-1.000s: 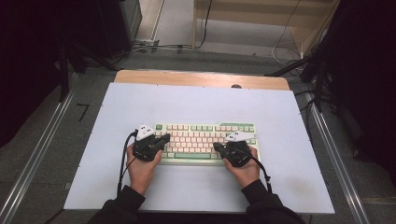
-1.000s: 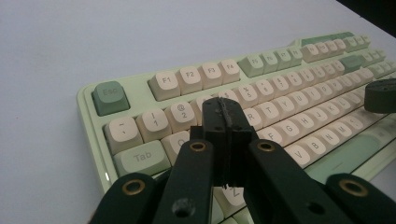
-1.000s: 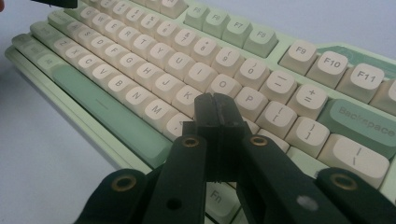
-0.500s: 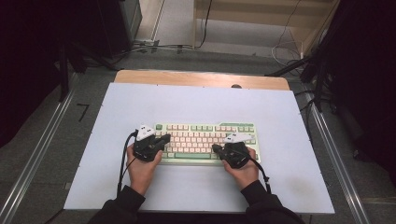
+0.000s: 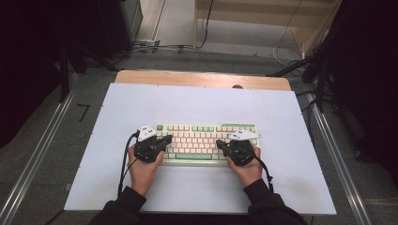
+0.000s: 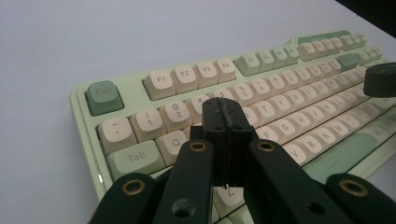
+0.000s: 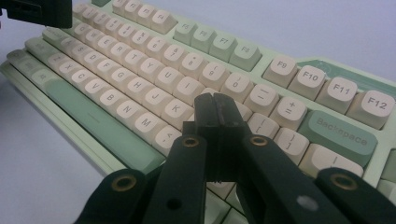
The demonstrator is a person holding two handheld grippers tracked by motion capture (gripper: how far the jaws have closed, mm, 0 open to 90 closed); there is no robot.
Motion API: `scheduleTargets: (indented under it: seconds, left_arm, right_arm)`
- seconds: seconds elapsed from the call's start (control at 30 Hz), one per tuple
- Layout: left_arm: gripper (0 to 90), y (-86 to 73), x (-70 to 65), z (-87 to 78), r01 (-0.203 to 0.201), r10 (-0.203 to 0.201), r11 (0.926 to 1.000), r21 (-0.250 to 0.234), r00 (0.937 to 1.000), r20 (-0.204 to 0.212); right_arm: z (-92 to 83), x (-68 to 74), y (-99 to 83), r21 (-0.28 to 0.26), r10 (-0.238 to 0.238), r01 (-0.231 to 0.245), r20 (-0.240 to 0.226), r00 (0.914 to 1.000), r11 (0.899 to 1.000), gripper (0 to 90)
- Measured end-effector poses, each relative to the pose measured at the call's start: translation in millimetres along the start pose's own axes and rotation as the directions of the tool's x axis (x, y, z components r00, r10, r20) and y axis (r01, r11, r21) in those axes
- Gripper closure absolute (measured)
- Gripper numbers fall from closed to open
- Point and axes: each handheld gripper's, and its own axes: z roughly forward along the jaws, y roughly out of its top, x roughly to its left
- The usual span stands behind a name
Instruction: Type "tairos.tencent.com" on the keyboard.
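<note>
A pale green keyboard (image 5: 202, 139) with cream keys lies on the white tabletop (image 5: 197, 103), near the person's side. My left gripper (image 5: 167, 139) rests over the keyboard's left end, jaws pressed together with nothing between them. In the left gripper view its shut tips (image 6: 227, 111) hover above the keys around W and E of the keyboard (image 6: 187, 74). My right gripper (image 5: 219, 143) sits over the right part of the keys, also shut and empty. Its tips (image 7: 215, 106) hang above the keys near L and P of the keyboard (image 7: 140, 60).
A wooden strip (image 5: 202, 78) borders the far side of the tabletop. Metal rails (image 5: 42, 154) run along both sides on the grey floor. Cables and dark stands (image 5: 319, 70) lie beyond the table. The right gripper's tip (image 6: 380, 79) shows at the left gripper view's right edge.
</note>
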Motion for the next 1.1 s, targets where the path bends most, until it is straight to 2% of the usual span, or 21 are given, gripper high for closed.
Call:
scheduleTargets:
  seconds: [0.47,0.7,1.1]
  left_arm:
    - [90.0,-0.2,-5.2,4.8,0.001,-0.001,1.0000,0.001,1.0000,0.010]
    - [90.0,1.2,-7.0,7.5,0.002,-0.002,1.0000,0.002,1.0000,0.005]
    - [90.0,6.7,-13.8,14.7,-0.003,0.003,1.0000,0.000,0.9997,0.025]
  right_arm:
    - [1.8,-5.4,2.5,-0.010,0.027,-0.027,-0.007,0.9996,1.000,88.3]
    - [3.3,-6.5,5.0,-0.016,0.022,-0.022,-0.005,0.9998,1.000,88.3]
    - [4.6,-6.4,5.7,-0.013,0.022,-0.022,0.000,0.9998,1.000,88.3]
